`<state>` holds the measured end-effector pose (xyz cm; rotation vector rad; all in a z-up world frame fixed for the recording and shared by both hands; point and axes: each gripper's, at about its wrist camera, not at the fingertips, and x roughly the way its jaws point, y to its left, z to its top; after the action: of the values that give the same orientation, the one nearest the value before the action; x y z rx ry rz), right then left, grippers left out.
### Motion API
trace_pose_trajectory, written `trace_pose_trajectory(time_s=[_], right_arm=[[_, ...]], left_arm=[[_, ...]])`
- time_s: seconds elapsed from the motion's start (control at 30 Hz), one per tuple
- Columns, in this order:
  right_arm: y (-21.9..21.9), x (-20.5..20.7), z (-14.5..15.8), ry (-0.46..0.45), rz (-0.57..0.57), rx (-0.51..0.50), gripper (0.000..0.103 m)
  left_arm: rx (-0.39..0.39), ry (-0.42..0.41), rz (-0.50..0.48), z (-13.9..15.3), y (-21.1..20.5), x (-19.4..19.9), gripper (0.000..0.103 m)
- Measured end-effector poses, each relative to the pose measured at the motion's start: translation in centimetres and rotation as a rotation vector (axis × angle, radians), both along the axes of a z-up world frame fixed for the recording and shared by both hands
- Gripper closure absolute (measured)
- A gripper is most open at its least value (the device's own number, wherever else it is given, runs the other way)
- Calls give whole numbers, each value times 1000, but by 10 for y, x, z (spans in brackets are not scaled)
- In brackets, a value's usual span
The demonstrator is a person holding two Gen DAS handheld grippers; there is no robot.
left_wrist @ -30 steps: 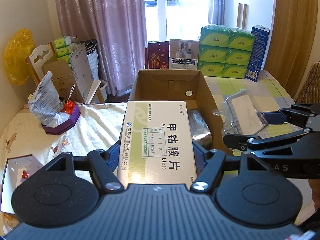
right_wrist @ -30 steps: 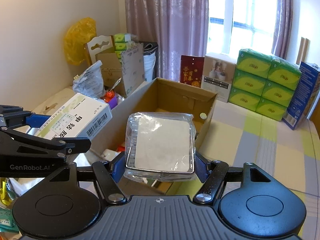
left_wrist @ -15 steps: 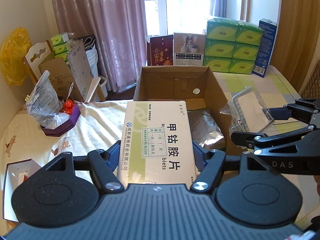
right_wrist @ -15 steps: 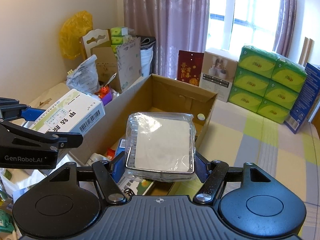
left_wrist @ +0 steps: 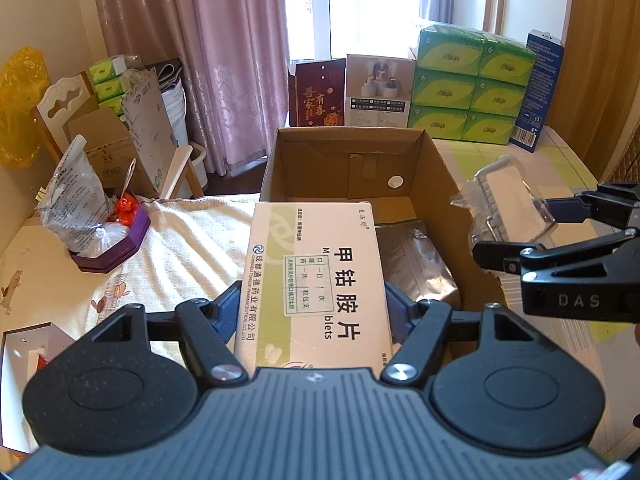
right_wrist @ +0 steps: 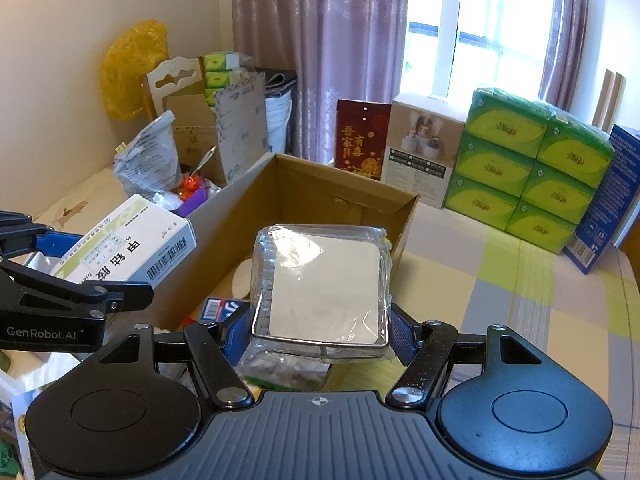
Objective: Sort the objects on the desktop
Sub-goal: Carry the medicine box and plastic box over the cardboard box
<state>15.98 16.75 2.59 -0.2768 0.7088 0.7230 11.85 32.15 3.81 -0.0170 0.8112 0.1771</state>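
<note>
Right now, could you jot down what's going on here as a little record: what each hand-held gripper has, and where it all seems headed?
left hand-held gripper: shut on the white medicine box, held over the near edge of the cardboard box
right hand-held gripper: shut on the clear plastic packet, held above the cardboard box's near right side
inside the cardboard box: a silver foil pouch and other small items
likely destination: the cardboard box, though neither item is released yet
background: stacked green tissue packs on the table
</note>
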Motion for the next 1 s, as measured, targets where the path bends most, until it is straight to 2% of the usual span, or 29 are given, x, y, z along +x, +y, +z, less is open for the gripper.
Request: trace_pose_trajectory(time_s=[0.57, 1.0], right_arm=[[16, 32, -21, 9, 14, -30, 37], [17, 48, -21, 4, 3, -23, 37]], left_arm=[[-11, 44, -13, -28, 8, 38, 36], [-40, 42, -12, -37, 14, 54, 36]])
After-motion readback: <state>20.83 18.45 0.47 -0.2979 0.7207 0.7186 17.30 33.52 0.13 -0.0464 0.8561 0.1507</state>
